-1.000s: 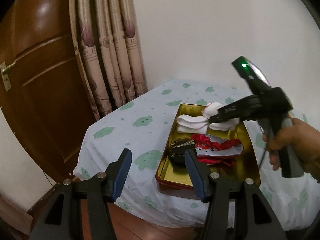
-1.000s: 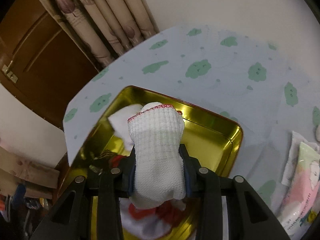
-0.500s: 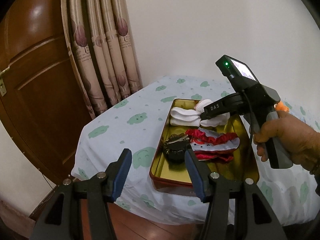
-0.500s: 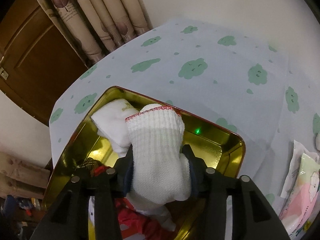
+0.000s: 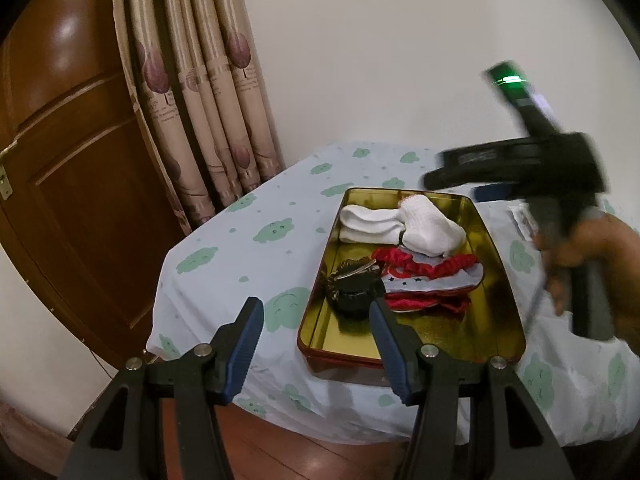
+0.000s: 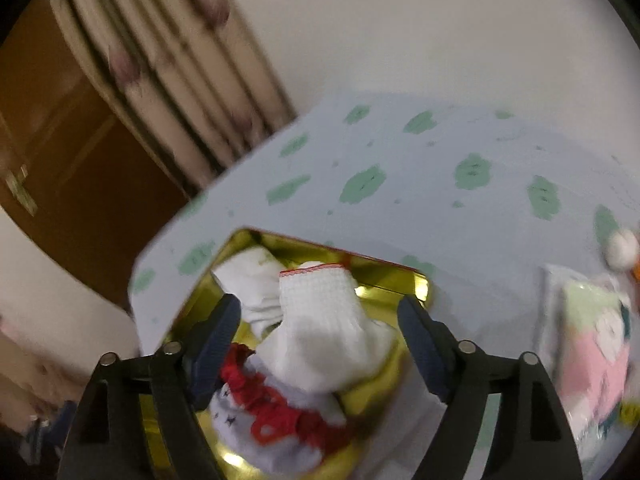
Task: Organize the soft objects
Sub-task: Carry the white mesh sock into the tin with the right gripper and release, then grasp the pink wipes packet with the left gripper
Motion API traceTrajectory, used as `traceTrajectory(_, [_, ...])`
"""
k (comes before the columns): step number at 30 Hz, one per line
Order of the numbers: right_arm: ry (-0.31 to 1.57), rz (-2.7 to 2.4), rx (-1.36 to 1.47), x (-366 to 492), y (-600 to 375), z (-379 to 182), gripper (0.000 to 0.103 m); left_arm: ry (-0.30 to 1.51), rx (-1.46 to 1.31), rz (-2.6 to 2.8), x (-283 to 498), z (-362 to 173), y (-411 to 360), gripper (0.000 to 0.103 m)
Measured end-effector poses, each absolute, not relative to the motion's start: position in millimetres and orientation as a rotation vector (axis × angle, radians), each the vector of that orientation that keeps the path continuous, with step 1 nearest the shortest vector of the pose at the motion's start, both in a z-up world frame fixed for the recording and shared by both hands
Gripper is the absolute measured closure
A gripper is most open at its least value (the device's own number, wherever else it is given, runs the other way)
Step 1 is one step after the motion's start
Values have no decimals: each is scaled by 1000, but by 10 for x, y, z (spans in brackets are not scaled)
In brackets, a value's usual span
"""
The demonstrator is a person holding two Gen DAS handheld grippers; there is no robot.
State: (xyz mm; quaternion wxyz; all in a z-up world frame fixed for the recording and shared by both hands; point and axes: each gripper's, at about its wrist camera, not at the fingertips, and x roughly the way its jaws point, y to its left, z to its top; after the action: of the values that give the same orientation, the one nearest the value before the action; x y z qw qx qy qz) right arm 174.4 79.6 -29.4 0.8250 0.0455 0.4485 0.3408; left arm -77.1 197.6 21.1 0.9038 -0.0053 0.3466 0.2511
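**Sock dropped in tin, right gripper opening**

Your right gripper (image 6: pixel 320 316) is opening; the white sock (image 6: pixel 324 324) sits between its fingers, pads clear of it. It lies in the gold tin (image 5: pixel 502 276) on the desk (image 5: pixel 256 240), across a folded sock (image 5: pixel 368 224) and red cloth (image 5: pixel 432 276). Your left gripper (image 5: pixel 316 330) hangs half-spread, empty, short of the tin.

The right gripper (image 6: pixel 320 320) was opening — its pads touched nothing — held by a hand (image 5: pixel 580 256) (blurred). The left gripper (image 5: pixel 316 332) stood half-open, empty.
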Motion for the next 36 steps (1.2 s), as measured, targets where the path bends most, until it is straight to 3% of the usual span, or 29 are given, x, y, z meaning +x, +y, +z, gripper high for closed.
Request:
traceTrajectory(1, [936, 706, 121, 1685, 633, -278, 12, 714, -2, 517, -776, 213, 1958, 46])
traceTrajectory(4, [895, 614, 135, 1440, 38, -311, 12, 717, 11, 482, -774, 209, 1889, 46])
traceTrajectory(12, [940, 189, -151, 911, -1736, -725, 12, 719, 37, 302, -753, 260, 1481, 46])
traceTrajectory(17, [952, 10, -256, 845, -2493, -895, 10, 812, -12, 88, -453, 220, 1033, 46])
traceTrajectory(24, [916, 43, -206, 817, -2628, -929, 8, 918, -108, -120, 565, 129, 545, 46])
traceTrajectory(31, [849, 96, -243, 669, -2572, -884, 3, 1066, -292, -162, 1559, -252, 577, 46])
traceTrajectory(36, [857, 134, -97, 695, -2775, -851, 3, 1093, -199, -142, 1912, -325, 387, 46])
